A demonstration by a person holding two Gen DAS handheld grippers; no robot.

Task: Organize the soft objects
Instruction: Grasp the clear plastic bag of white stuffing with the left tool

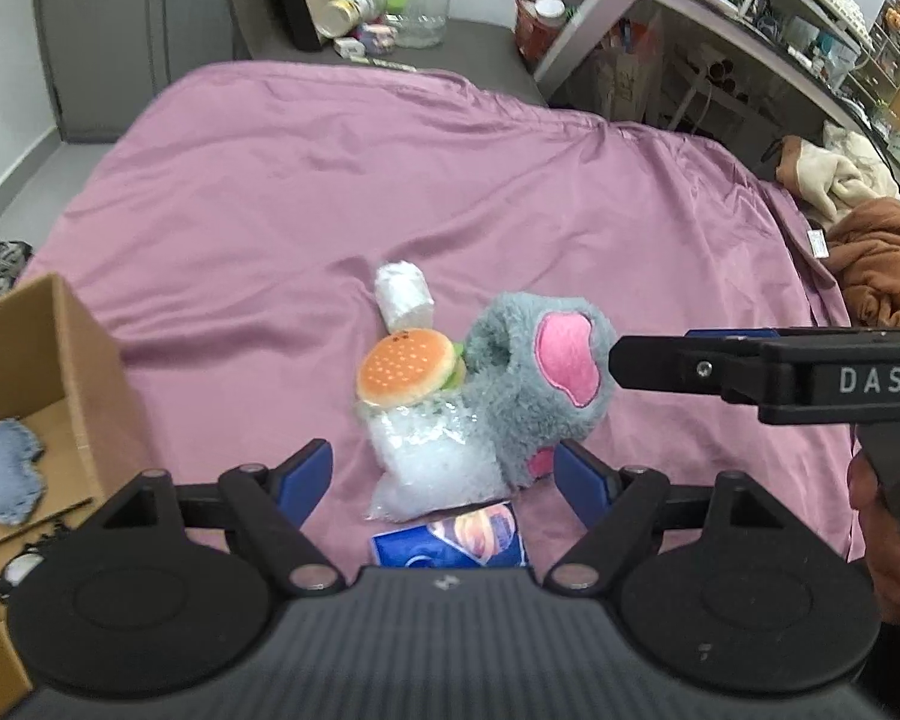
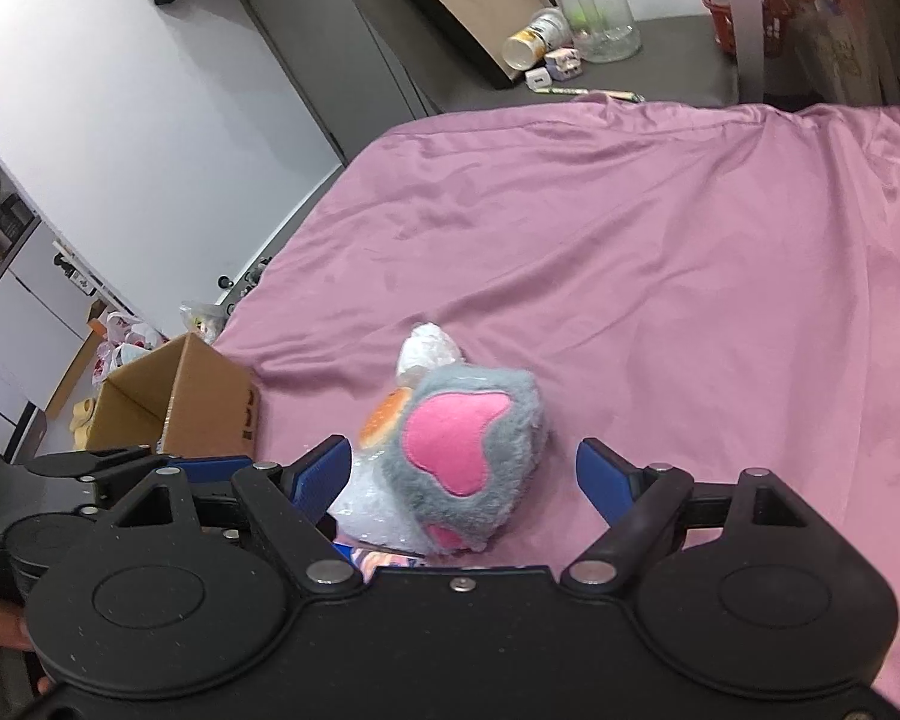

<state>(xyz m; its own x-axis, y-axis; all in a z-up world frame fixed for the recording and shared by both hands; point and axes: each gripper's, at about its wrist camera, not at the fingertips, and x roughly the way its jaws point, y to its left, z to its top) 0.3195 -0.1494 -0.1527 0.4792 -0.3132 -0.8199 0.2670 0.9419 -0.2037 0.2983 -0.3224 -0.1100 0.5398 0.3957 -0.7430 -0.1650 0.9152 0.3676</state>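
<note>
Pink bedding (image 1: 390,180) covers a bed in a cluttered room, where a small heap of soft things waits to be sorted. At its centre lies a grey plush paw (image 1: 540,378) with pink pads, touching a burger toy (image 1: 405,369), a clear bubble-wrap bag (image 1: 432,462) and a white wrapped roll (image 1: 403,294), with a blue packet (image 1: 450,546) nearest the camera. An open cardboard box (image 1: 48,372) at the bed's left edge already holds a blue fluffy item (image 1: 3,474), which suggests it is the collecting point. Both tools angle down toward the heap. Jaws of the left gripper (image 1: 444,474) stand apart either side of the bubble-wrap bag, gripping nothing. Those of the right gripper (image 2: 465,474) stand apart around the plush paw, not pressing it.
</note>
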